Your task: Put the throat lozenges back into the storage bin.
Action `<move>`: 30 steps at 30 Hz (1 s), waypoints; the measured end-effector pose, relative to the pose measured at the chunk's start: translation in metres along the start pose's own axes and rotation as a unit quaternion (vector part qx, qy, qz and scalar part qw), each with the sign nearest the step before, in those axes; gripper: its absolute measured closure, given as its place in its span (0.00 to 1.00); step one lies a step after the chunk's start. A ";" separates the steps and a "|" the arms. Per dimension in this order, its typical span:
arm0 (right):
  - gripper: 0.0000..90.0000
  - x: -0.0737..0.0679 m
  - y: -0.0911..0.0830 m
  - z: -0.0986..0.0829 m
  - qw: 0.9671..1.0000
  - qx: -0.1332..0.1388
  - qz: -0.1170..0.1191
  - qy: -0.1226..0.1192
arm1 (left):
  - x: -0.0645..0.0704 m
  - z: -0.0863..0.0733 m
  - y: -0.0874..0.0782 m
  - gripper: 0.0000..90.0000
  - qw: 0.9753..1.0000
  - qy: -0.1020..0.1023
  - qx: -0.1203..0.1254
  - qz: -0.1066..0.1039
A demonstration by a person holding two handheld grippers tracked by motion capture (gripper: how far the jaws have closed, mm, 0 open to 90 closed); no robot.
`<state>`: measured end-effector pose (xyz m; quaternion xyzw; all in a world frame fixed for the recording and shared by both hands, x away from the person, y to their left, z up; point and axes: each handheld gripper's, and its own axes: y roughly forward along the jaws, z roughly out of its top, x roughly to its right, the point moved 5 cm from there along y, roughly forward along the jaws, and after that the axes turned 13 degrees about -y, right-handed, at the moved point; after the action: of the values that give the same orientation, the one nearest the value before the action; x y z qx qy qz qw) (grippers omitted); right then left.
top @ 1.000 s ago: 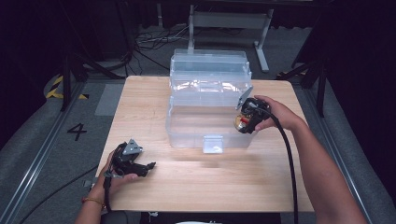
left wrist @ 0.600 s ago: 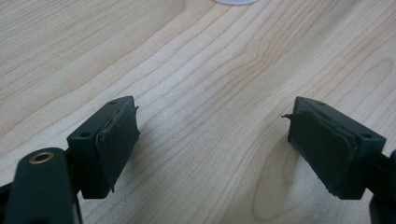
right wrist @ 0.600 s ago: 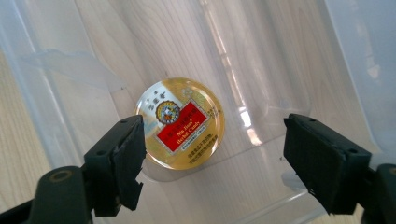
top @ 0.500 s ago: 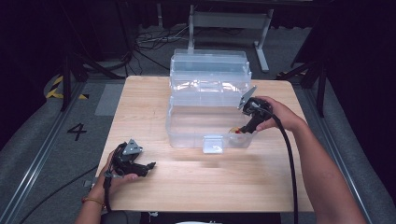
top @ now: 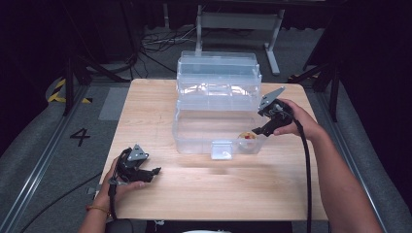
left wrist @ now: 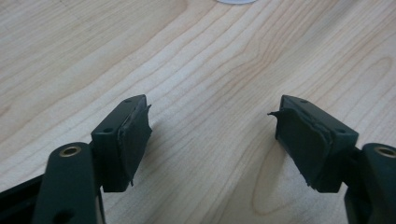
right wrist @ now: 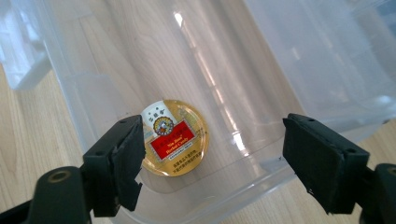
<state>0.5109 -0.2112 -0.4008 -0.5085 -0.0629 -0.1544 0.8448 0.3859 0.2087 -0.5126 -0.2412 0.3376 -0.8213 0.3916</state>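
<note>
A clear plastic storage box point(top: 214, 104) stands on the wooden table point(top: 194, 194), its lower drawer point(top: 194, 133) pulled out toward me. A small round gold tin with a red label point(right wrist: 175, 137) lies flat in the drawer's front right corner point(top: 248, 136). My right gripper point(top: 260, 131) hovers open just above that corner, jaws spread wide over the tin point(right wrist: 212, 154) and not touching it. Held low over bare wood at the front left, my left gripper point(top: 151, 173) is open and holds nothing point(left wrist: 212, 135).
The drawer has a small handle tab point(top: 222, 149) at its front. Bare tabletop stretches in front of the box and to its left. Beyond the table lie dark floor, cables and a metal stand point(top: 233, 24). A "4" is marked on the floor point(top: 80, 137).
The right gripper, which held the tin over the drawer's right side, has opened and let it go. The tin now lies in the drawer. The left gripper stayed still.
</note>
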 end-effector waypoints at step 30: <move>0.37 0.063 -0.058 0.027 0.982 0.124 -0.126 0.070 | 0.080 0.108 -0.020 0.34 0.990 0.129 0.046 -0.026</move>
<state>0.5530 -0.2248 -0.3230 -0.3753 -0.0855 -0.2860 0.8775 0.4009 0.1139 -0.4162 -0.1238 0.3411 -0.8699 0.3340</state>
